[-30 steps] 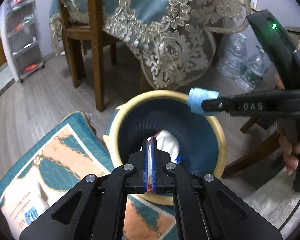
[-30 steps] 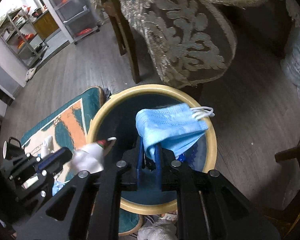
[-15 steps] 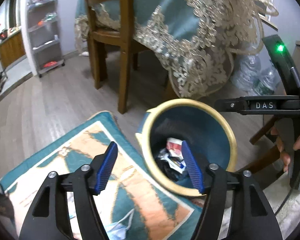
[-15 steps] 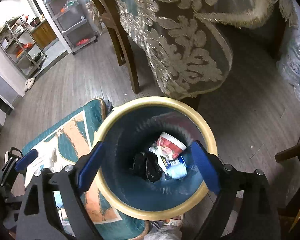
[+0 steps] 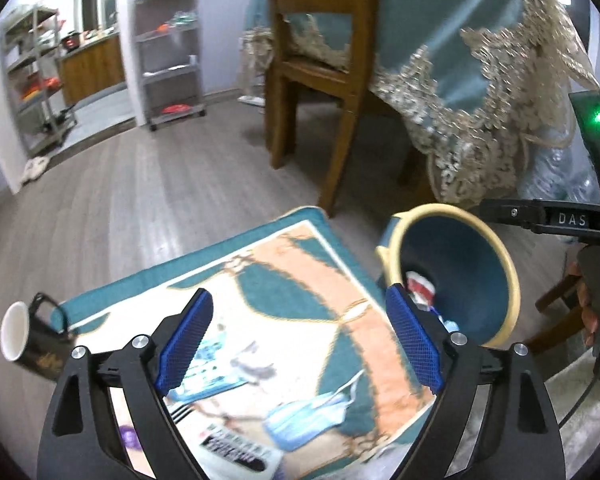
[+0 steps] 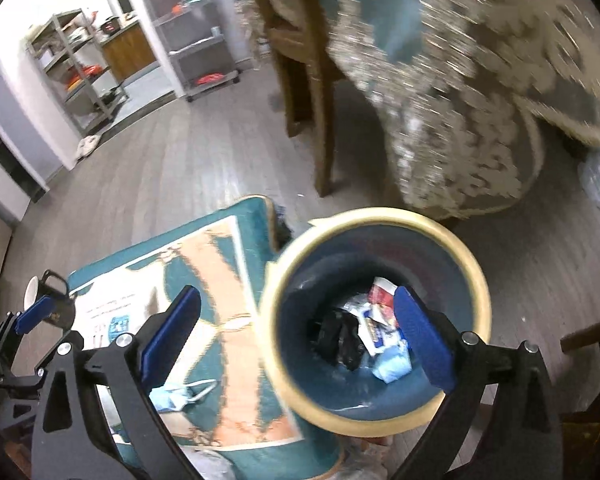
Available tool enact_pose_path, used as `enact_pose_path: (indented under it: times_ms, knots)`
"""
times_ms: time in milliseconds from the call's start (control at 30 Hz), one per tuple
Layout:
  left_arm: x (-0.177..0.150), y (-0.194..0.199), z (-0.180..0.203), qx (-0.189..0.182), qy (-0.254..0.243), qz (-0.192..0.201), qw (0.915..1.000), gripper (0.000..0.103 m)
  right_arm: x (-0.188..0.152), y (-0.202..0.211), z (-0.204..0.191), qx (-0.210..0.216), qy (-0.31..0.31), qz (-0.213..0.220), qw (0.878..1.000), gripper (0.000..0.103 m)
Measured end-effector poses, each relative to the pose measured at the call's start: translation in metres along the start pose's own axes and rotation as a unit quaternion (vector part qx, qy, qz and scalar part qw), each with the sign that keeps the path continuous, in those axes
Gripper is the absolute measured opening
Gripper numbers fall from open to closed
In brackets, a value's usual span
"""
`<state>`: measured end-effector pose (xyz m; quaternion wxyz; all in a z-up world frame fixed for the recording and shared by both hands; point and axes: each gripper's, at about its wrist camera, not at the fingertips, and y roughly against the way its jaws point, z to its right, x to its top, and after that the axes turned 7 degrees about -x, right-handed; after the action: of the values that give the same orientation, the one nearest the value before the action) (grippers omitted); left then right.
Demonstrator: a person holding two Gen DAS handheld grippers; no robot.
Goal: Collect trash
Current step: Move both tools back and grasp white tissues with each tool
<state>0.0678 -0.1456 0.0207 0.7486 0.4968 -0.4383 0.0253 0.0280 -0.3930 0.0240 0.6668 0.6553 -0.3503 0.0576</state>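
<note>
We find both tools, left (image 5: 300,344) and right (image 6: 296,336), emptied and still opening, their loads now in the bin (image 6: 476,280); a mask (image 5: 304,420) remains on the mat (image 5: 284,280).

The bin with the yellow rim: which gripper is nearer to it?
Right. The right gripper hangs over the bin, jaws opening, empty. The left gripper is off to its side, above the mat.
</note>
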Motion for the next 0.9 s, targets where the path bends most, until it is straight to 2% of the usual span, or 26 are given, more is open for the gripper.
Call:
enact_pose_path:
  times_ms: [333, 533, 633, 700, 833, 900]
  knots:
    - [-0.021, 0.042, -0.049, 0.057, 0.007, 0.000, 0.9984, 0.088, -0.011, -0.004, -0.079, 0.041, 0.041, -0.013, 0.998, 0.097]
    - [-0.028, 0.061, -0.087, 0.108, -0.023, -0.014, 0.9938, 0.089, -0.017, -0.020, -0.123, 0.055, 0.070, -0.020, 0.996, 0.097]
    - [-0.036, 0.064, -0.112, 0.116, 0.002, -0.018, 0.9931, 0.089, -0.021, -0.032, -0.145, 0.056, 0.094, -0.018, 0.994, 0.097]
    - [-0.045, 0.061, -0.132, 0.110, 0.041, -0.022, 0.9928, 0.089, -0.023, -0.043, -0.157, 0.062, 0.094, -0.021, 0.993, 0.097]
    - [-0.057, 0.046, -0.156, 0.110, 0.084, -0.040, 0.9895, 0.089, -0.036, -0.078, -0.180, 0.071, 0.102, -0.054, 0.991, 0.096]
    - [-0.062, 0.040, -0.161, 0.107, 0.100, -0.047, 0.9882, 0.089, -0.045, -0.095, -0.189, 0.071, 0.114, -0.073, 0.988, 0.092]
